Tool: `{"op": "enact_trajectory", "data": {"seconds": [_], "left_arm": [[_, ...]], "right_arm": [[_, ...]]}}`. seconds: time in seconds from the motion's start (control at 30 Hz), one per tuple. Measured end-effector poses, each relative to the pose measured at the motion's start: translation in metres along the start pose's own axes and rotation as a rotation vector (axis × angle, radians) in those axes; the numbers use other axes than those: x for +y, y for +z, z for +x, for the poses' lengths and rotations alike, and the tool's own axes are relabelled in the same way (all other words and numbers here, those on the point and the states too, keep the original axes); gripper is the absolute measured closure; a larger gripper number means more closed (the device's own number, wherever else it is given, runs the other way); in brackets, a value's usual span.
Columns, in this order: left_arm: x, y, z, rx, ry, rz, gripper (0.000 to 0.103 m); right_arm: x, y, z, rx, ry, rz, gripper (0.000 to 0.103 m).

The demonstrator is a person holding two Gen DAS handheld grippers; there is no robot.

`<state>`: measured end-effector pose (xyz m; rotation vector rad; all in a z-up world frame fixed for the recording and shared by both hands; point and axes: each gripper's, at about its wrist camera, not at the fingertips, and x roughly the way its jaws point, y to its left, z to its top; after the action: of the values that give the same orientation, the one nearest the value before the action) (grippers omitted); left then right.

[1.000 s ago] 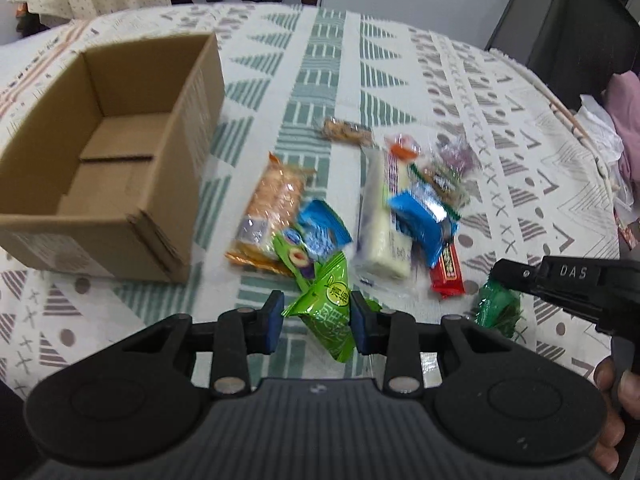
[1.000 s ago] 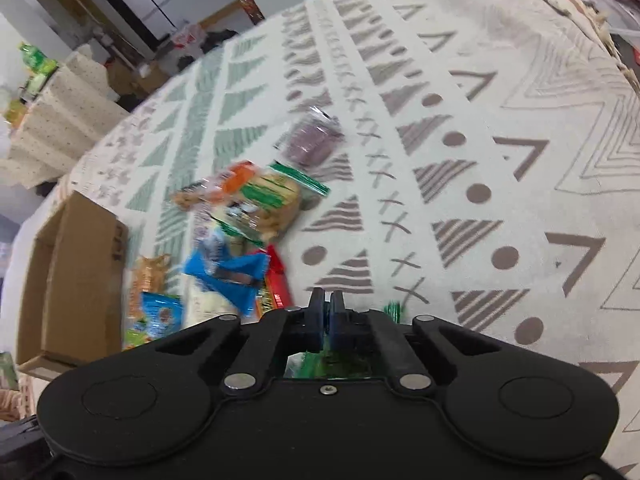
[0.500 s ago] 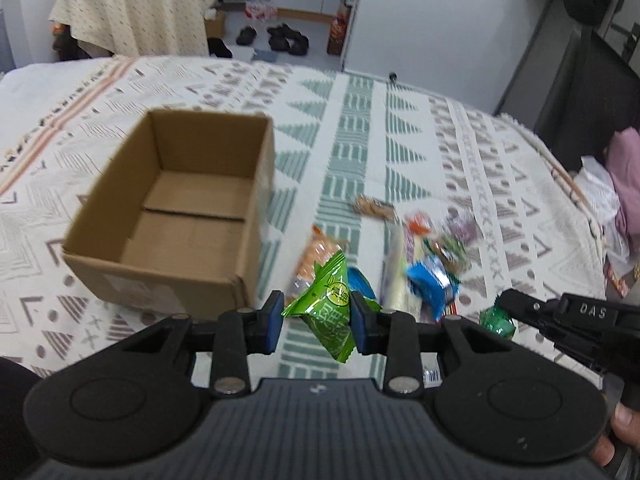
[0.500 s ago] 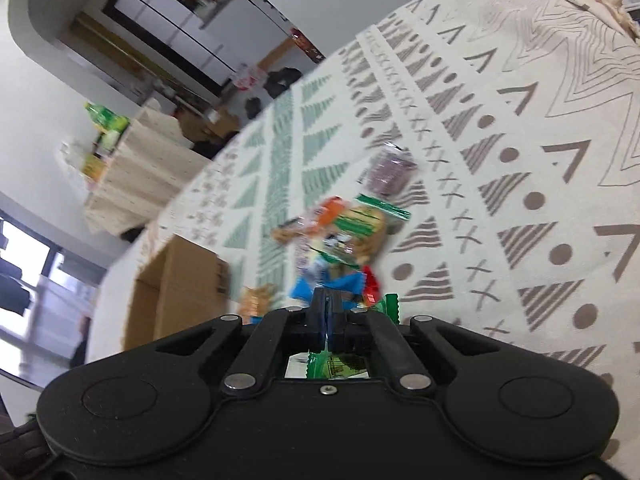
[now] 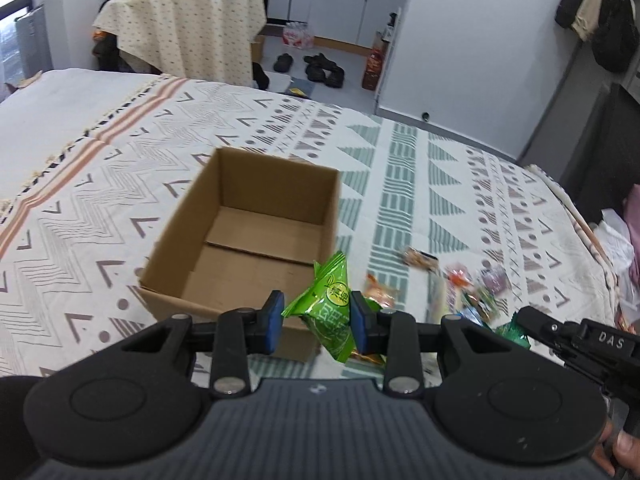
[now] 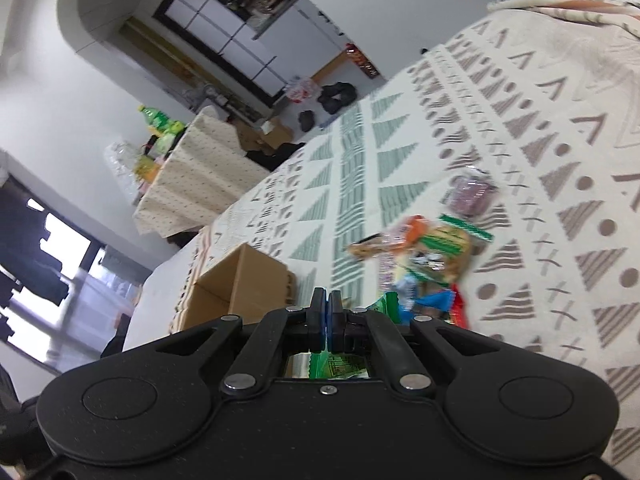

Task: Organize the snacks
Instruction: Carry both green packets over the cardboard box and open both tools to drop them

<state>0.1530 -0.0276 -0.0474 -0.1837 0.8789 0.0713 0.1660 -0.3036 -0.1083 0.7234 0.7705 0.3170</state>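
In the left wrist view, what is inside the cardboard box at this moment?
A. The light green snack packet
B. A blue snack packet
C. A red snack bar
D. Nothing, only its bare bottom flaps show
D: the cardboard box shows only its bare brown floor; the light green packet is between the pads of the left hand-held gripper, in front of the box, and the other snacks lie on the cloth.
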Motion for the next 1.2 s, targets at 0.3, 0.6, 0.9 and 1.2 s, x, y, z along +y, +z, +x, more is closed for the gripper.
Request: {"op": "enact_trajectory", "data": {"seconds": [0.3,0.6,0.9,1.2], "left_arm": [[0.027,0.012,0.0,-0.022,0.034,-0.043,0.069],[0.05,0.023,0.013,-0.016,0.056,-0.077,0.069],[0.073,0.031,0.03,0.004,0.075,-0.116,0.069],[0.081,0.032,0.04,0.051,0.082,-0.131,0.047]], "right_arm": [[0.043,-0.006,0.024,0.022,0.082,-0.059,0.103],[0.085,-0.009,0.055,0.049,0.161,-0.098,0.103],[0.113,-0.019,0.084,0.09,0.223,-0.108,0.103],[0.116,-0.025,0.09,0.113,0.23,-0.091,0.074]]}}
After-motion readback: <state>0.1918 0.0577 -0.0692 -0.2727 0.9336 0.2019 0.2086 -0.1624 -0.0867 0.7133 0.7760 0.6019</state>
